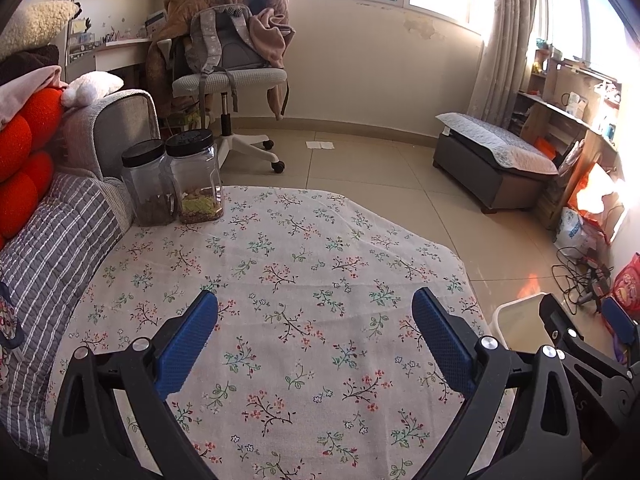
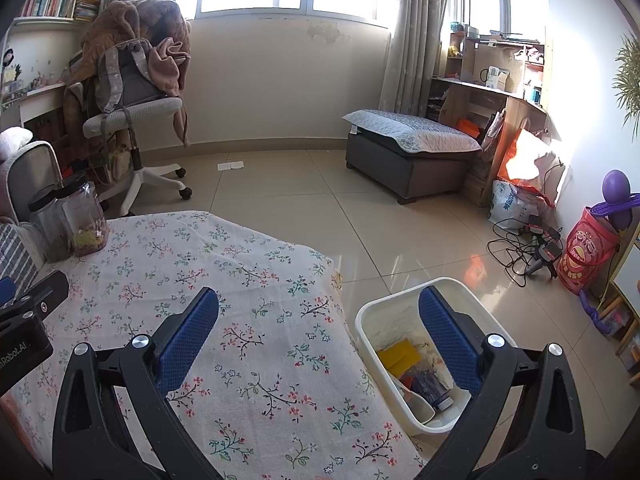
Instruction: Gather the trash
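Observation:
A white bin stands on the floor at the right edge of the table; inside lie a yellow packet, a dark bottle and other scraps. Its rim shows in the left wrist view too. My left gripper hovers open above the floral tablecloth, nothing between its blue pads. My right gripper is open as well, its left finger over the cloth and its right finger over the bin. The right gripper also appears at the right of the left wrist view.
Two clear jars with black lids stand at the table's far left corner, next to a sofa. Beyond are a loaded office chair, a white paper on the floor, a grey ottoman, cables and shelves.

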Action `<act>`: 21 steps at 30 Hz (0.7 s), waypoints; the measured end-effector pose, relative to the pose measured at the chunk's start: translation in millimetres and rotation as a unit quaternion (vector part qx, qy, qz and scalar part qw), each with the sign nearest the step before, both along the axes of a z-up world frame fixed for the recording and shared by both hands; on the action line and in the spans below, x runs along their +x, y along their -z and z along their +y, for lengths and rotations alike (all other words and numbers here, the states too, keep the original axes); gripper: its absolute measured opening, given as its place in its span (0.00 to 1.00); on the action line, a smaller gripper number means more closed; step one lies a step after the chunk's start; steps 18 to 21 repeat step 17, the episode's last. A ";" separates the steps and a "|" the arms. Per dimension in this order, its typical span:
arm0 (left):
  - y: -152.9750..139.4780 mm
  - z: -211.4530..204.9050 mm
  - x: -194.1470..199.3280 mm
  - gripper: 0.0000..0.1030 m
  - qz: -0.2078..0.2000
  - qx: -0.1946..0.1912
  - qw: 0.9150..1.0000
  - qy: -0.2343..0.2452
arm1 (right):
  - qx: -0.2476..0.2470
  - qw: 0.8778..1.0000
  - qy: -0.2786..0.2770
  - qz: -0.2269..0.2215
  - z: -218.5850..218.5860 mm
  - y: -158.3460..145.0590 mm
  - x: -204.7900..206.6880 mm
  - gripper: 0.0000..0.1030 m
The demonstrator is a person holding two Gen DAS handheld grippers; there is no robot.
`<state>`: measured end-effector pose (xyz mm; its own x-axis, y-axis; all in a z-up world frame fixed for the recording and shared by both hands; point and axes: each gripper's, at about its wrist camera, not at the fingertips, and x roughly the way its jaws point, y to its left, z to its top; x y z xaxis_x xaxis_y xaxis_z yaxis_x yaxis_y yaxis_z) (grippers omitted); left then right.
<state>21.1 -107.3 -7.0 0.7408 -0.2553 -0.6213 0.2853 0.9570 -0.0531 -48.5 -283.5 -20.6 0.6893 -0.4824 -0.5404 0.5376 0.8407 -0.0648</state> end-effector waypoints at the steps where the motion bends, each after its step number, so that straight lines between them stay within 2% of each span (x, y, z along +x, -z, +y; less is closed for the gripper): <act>1: -0.2 -1.1 -0.3 0.85 -0.002 0.002 1.000 0.002 | 0.000 1.000 0.000 0.000 0.0 0.1 0.2 0.93; 3: 0.2 -2.4 0.0 0.77 -0.001 0.003 1.000 0.007 | 0.001 1.000 0.001 0.001 -0.8 0.7 -0.2 0.93; 10: 1.4 -4.4 -0.9 0.77 0.003 0.001 1.000 0.015 | 0.002 1.000 0.002 0.002 -1.6 0.0 0.6 0.93; 15: 1.1 -0.9 2.7 0.88 0.018 -0.006 1.000 0.005 | 0.000 1.000 0.005 0.000 -1.0 -0.5 0.5 0.93; 21: 1.6 -0.9 3.1 0.89 0.020 -0.006 1.000 0.005 | -0.001 1.000 0.005 0.000 -1.0 -0.8 0.7 0.93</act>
